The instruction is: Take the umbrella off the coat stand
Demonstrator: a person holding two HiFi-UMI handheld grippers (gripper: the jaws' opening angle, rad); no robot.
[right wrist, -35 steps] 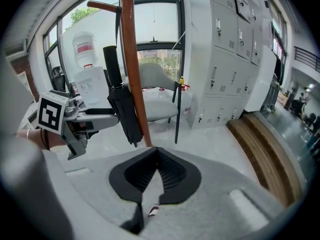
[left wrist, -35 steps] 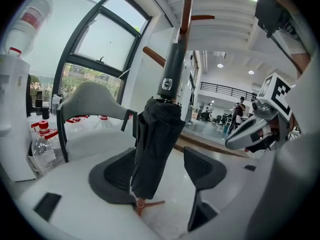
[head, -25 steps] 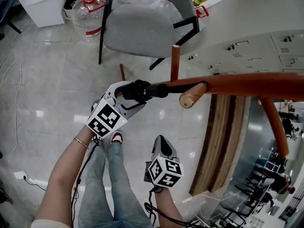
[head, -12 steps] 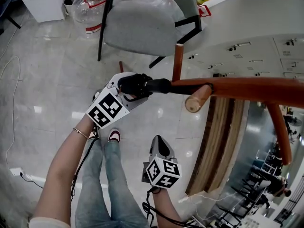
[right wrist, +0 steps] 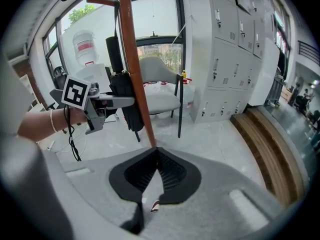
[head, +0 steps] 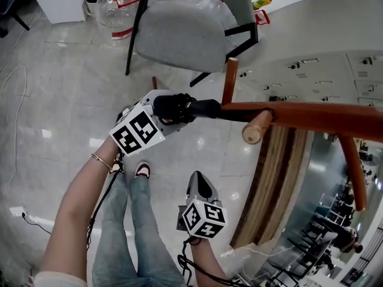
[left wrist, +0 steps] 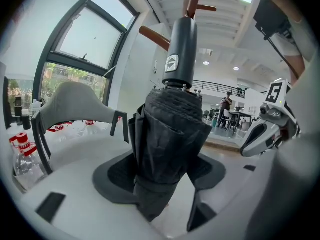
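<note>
The coat stand (head: pixel 311 111) is holding the umbrella (left wrist: pixel 172 134), which is hanging just beside its pole. The left hand-held gripper (head: pixel 172 107) has just been closing and is squeezing the folded cloth. I think it should be lifting gently, keeping the handle clear of the peg (left wrist: pixel 155 38). The right hand-held gripper (head: pixel 201 183) is hanging low, clenched and empty. Only the right gripper view is showing the umbrella upright; the head view is looking down along it.

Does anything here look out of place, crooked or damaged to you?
Nothing stands out. The folded umbrella is upright beside the coat stand's pole, the chair stands on its legs, and the water bottle stands upright with nothing spilled.
</note>
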